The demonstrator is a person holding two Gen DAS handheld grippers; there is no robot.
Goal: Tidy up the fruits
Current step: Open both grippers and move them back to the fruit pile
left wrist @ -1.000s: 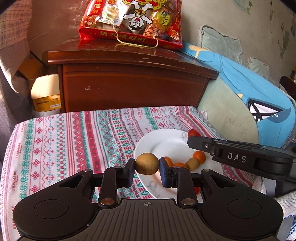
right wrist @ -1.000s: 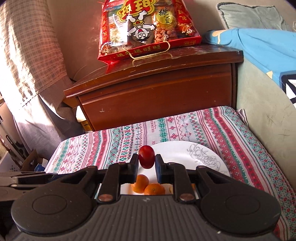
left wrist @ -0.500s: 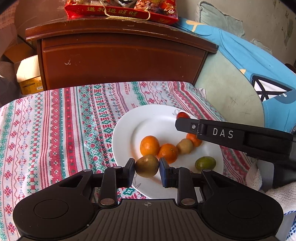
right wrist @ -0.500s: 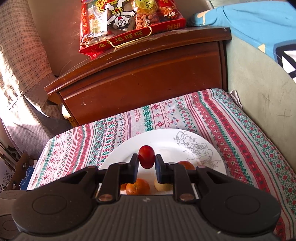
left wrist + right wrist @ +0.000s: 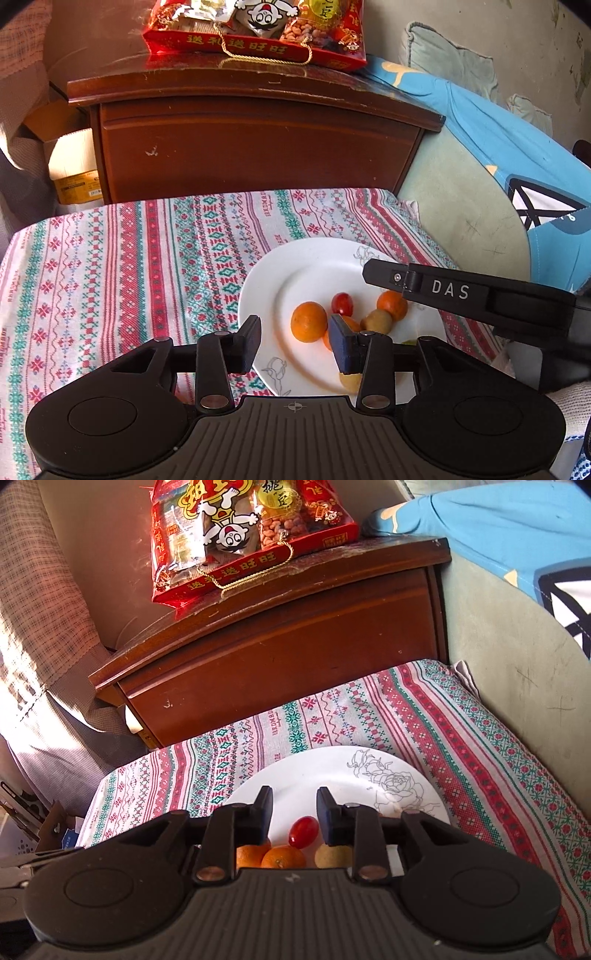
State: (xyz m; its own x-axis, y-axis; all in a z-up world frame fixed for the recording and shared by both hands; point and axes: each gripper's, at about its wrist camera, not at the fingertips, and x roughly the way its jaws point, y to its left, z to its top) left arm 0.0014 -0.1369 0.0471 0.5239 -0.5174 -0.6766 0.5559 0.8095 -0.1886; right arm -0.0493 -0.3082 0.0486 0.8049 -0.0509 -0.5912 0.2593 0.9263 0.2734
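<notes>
Both tongs opening, empty, above plate (image 5: 258, 295) near edge.

My claws (image 5: 294, 338) are black with dark blue pads, over a white plate (image 5: 306, 266) with a grey rose outline. The cloth (image 5: 129, 266) under it has red, green and white stitch-pattern stripes. On the plate: orange tangerines (image 5: 308, 321), one shiny red tomato (image 5: 303, 831).

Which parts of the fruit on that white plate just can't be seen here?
- Left wrist view: yellowish fruit mostly behind the left gripper, whose jaws are opening, empty.
- Left wrist view: small green fruit nearly hidden likewise.
- Right wrist view: orange tangerines cut off by right gripper.
</notes>
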